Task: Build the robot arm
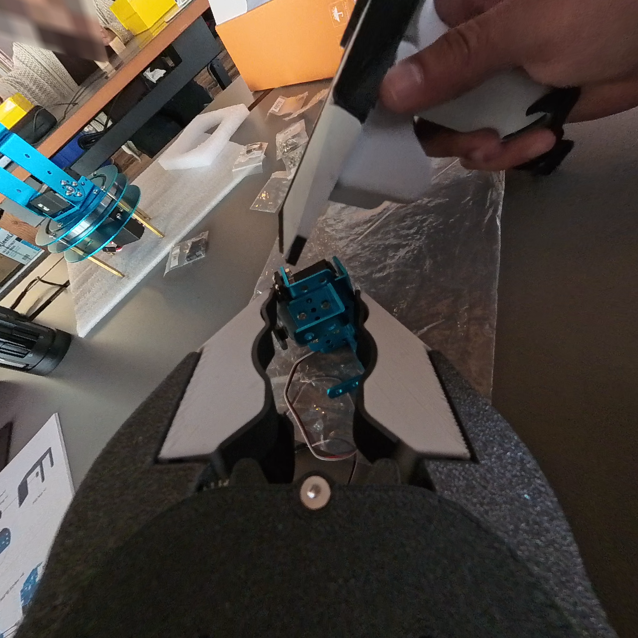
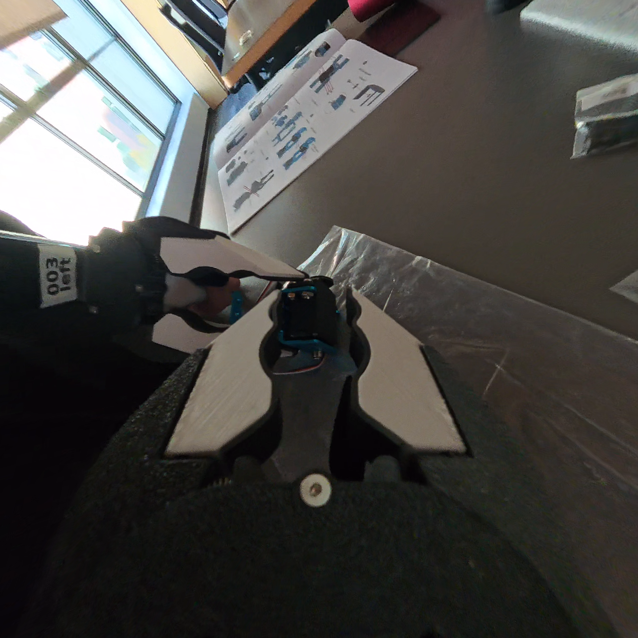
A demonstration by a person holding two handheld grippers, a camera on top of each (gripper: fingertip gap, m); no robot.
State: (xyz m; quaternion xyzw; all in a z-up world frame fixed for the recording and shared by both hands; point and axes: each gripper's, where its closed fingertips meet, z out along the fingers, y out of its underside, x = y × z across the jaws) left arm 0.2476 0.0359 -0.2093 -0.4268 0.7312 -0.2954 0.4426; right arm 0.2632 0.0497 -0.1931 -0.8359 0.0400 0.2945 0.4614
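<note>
Above a crinkled clear plastic sheet (image 1: pixel 431 241) on the grey counter (image 1: pixel 569 310), the left claw (image 1: pixel 316 310) clenched a blue perforated metal bracket with black servo (image 1: pixel 316 307); the right claw (image 2: pixel 312 310) clenched its other end.

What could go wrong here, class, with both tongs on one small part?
1. The left tongs and right tongs both pinch the blue servo bracket; uneven pulling could twist or drop it.
2. Its wire loops between the left tongs' fingers and might snag.
</note>
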